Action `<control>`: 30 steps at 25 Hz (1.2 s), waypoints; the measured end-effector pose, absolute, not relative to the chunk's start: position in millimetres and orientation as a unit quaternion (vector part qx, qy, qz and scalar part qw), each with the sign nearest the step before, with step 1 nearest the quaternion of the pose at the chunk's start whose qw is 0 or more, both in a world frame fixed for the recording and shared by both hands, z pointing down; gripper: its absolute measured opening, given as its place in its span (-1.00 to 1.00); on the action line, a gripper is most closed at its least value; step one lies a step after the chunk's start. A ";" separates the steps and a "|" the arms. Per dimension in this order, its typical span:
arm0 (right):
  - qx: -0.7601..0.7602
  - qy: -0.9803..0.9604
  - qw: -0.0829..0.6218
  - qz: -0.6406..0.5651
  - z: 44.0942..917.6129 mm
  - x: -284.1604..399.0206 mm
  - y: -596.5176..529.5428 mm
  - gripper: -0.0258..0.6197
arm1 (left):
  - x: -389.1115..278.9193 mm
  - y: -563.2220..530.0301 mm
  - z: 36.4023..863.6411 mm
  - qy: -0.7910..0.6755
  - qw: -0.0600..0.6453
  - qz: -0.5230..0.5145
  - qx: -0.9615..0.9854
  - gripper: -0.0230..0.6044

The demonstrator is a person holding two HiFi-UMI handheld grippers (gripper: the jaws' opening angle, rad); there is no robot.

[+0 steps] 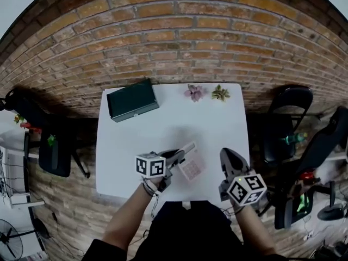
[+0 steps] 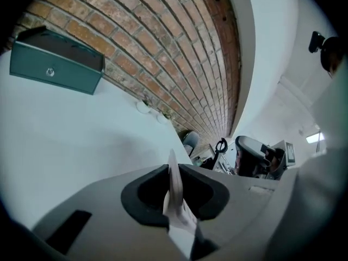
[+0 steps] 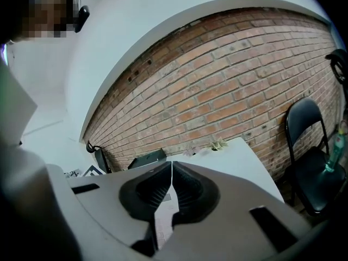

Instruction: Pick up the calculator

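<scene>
A flat, pale pinkish calculator [image 1: 191, 166] is tilted just above the near part of the white table [image 1: 163, 125]. My left gripper [image 1: 178, 157] is shut on its left edge. In the left gripper view the calculator [image 2: 173, 186] shows edge-on as a thin white slab pinched between the dark pads. My right gripper [image 1: 226, 157] hovers to the right of the calculator, apart from it. In the right gripper view its jaws [image 3: 172, 166] meet with nothing between them.
A dark green box [image 1: 132, 100] lies at the table's far left corner. Two small flower decorations [image 1: 194, 92] [image 1: 220, 93] sit at the far edge by the brick wall. Black chairs stand to the right [image 1: 289, 123] and to the left [image 1: 54, 148] of the table.
</scene>
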State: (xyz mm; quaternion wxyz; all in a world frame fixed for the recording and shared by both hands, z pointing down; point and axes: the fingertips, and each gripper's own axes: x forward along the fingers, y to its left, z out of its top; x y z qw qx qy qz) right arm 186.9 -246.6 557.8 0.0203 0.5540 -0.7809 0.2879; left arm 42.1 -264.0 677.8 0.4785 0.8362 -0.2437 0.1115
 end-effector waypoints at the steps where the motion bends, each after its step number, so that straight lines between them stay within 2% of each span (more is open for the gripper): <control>1: 0.553 -0.783 0.020 0.284 554.2 185.7 -248.2 -0.89 | 39.8 -266.6 670.1 -0.248 0.475 0.104 0.838 -0.77; 17: 0.578 -0.803 0.041 0.139 467.2 177.8 -274.9 -0.91 | -4.7 -295.3 525.7 -0.309 0.401 -0.039 0.862 -0.77; 30: 0.576 -0.816 0.022 0.037 390.2 167.8 -272.6 -0.91 | -36.8 -300.8 425.6 -0.340 0.351 -0.138 0.862 -0.77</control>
